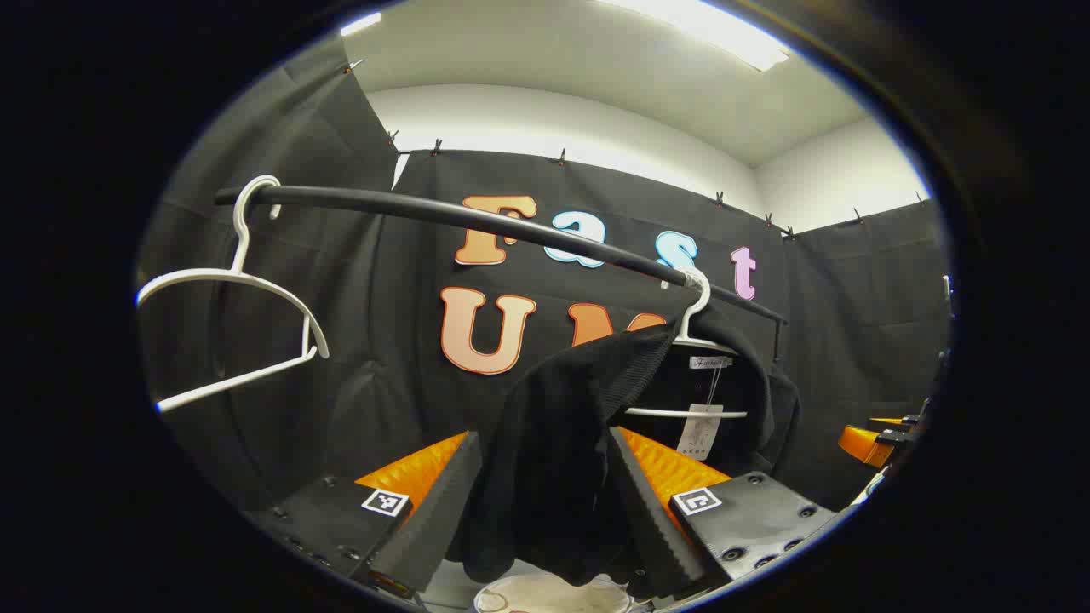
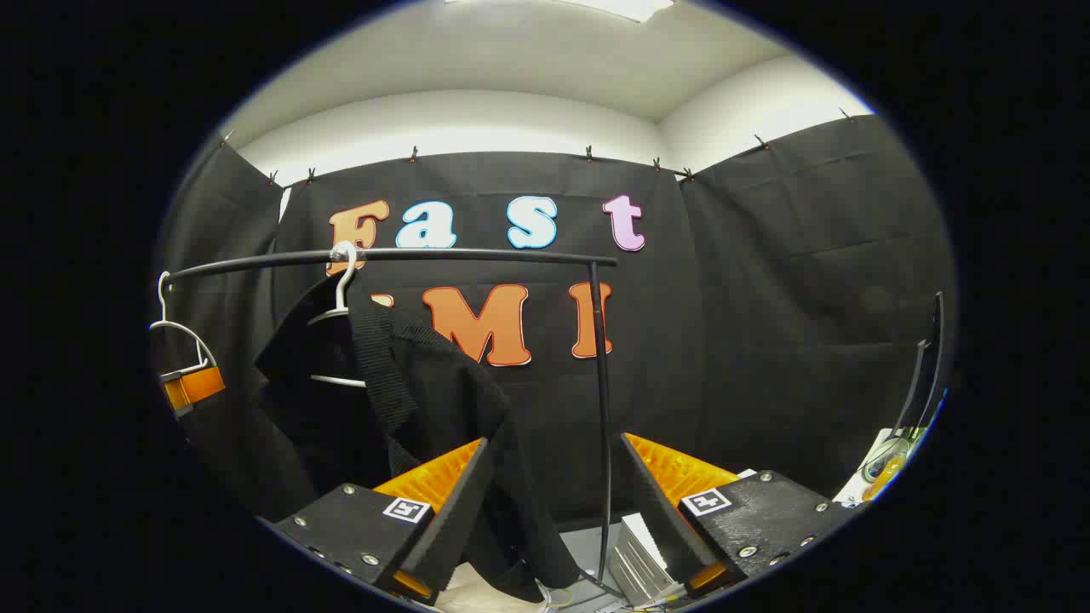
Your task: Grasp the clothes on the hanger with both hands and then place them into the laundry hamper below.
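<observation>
In the left gripper view the black garment (image 1: 562, 443) hangs between the left claw (image 1: 545, 502) fingers, blocking the gap. The rail (image 1: 477, 220) crosses overhead, with open room between the empty hanger (image 1: 234, 281) and the loaded hanger (image 1: 694, 336). In the right gripper view the rack's upright post (image 2: 603, 409) stands ahead.

Left gripper (image 1: 545, 502) fingers wide apart, black garment (image 1: 553, 443) draped between them. Garment hangs off a white hanger (image 1: 694, 340) on the black rail (image 1: 477, 220). Empty white hanger (image 1: 238, 306) at the rail's far left.
</observation>
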Demonstrator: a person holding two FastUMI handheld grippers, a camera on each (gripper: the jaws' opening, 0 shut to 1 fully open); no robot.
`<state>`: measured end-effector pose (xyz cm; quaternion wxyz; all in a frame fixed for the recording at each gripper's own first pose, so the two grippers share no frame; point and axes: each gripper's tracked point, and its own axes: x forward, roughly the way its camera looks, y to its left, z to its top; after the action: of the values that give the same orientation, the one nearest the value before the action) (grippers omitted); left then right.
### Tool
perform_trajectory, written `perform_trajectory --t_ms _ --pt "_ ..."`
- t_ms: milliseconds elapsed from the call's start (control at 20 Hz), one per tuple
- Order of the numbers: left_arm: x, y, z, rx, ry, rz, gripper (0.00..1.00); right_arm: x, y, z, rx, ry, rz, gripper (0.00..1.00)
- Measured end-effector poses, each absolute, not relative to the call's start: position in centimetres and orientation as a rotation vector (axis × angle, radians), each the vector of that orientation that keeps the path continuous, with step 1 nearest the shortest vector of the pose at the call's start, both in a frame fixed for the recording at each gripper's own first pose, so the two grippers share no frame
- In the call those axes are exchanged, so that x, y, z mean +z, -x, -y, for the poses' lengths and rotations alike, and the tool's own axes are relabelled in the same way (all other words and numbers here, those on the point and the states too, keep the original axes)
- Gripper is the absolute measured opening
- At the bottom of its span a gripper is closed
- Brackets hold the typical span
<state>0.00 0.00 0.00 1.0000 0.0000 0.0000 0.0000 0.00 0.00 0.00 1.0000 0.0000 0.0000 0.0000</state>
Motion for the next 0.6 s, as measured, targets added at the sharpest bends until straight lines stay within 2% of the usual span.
perform_trajectory --t_ms 400,450,500,600 --pt "-0.11 -0.05 -0.12 0.007 0.0 -0.012 0.97 -0.04 -0.14 -0.28 -0.004 0.005 -0.001 0.92" --pt "-0.05 -0.06 -0.14 0.006 0.004 -0.015 0.93 -0.06 -0.16 -0.31 -0.004 0.005 -0.002 0.92" --pt "0.08 -0.06 -0.2 0.004 0.008 -0.014 0.97 -0.16 -0.24 -0.37 -0.004 0.006 -0.003 0.92" --pt "0.34 0.07 -0.36 0.006 0.006 -0.009 0.97 -0.18 -0.18 -0.35 -0.003 0.006 -0.004 0.92"
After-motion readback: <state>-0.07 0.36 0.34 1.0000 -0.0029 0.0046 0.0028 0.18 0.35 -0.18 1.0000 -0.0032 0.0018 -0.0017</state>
